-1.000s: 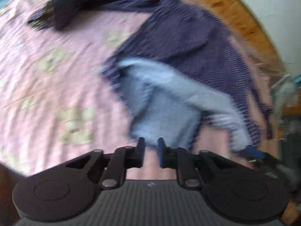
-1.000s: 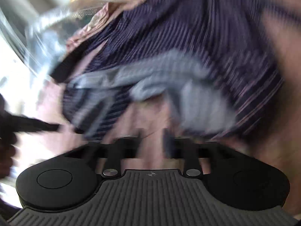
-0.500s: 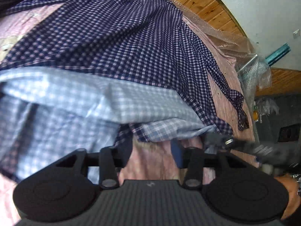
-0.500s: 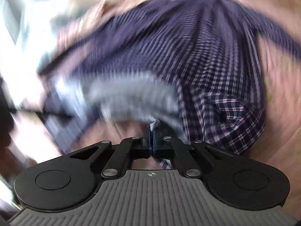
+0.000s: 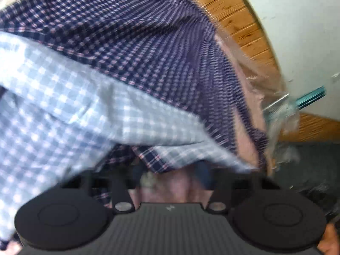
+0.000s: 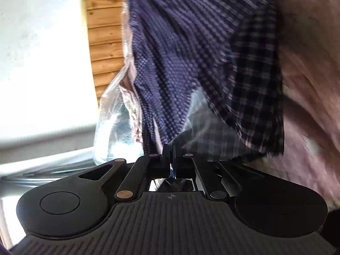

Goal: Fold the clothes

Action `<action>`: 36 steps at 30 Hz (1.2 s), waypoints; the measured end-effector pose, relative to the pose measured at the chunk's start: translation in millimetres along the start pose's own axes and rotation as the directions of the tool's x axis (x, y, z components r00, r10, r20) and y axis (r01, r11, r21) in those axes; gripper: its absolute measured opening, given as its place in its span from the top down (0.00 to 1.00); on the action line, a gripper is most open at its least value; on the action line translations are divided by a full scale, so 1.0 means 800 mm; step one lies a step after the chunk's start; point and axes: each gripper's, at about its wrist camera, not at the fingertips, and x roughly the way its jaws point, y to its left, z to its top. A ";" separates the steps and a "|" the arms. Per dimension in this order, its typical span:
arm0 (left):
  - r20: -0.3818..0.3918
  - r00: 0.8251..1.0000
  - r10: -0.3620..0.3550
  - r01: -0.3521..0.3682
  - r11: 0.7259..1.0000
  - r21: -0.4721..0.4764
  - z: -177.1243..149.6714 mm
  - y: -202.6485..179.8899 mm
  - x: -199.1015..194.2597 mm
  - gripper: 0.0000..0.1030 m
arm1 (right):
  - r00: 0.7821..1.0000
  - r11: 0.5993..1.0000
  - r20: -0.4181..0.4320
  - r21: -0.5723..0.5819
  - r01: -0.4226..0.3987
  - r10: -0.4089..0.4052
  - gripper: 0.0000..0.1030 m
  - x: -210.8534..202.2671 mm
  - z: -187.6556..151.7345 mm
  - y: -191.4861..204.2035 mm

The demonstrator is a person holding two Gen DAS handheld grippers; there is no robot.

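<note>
A navy checked shirt with a pale blue inside lies on a pink bedsheet. Its pale turned-over hem hangs just in front of my left gripper, whose fingers stand wide apart around the hem's lower edge. In the right wrist view the shirt stretches upward from my right gripper, which is shut on an edge of the shirt's fabric. Both views are blurred.
A wooden board and a white wall run behind the bed. Clear plastic wrap bunches at the bed's edge. Pink sheet lies to the right of the shirt.
My right gripper has stayed shut on the shirt edge and swung, pulling the cloth taut. My left gripper has opened and moved closer to the pale hem.
</note>
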 end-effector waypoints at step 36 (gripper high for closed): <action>0.300 0.768 0.566 -0.632 0.745 0.212 0.004 0.039 -0.205 0.45 | 0.622 0.218 0.563 -0.620 0.753 -0.544 0.49 -0.058 -0.122 0.021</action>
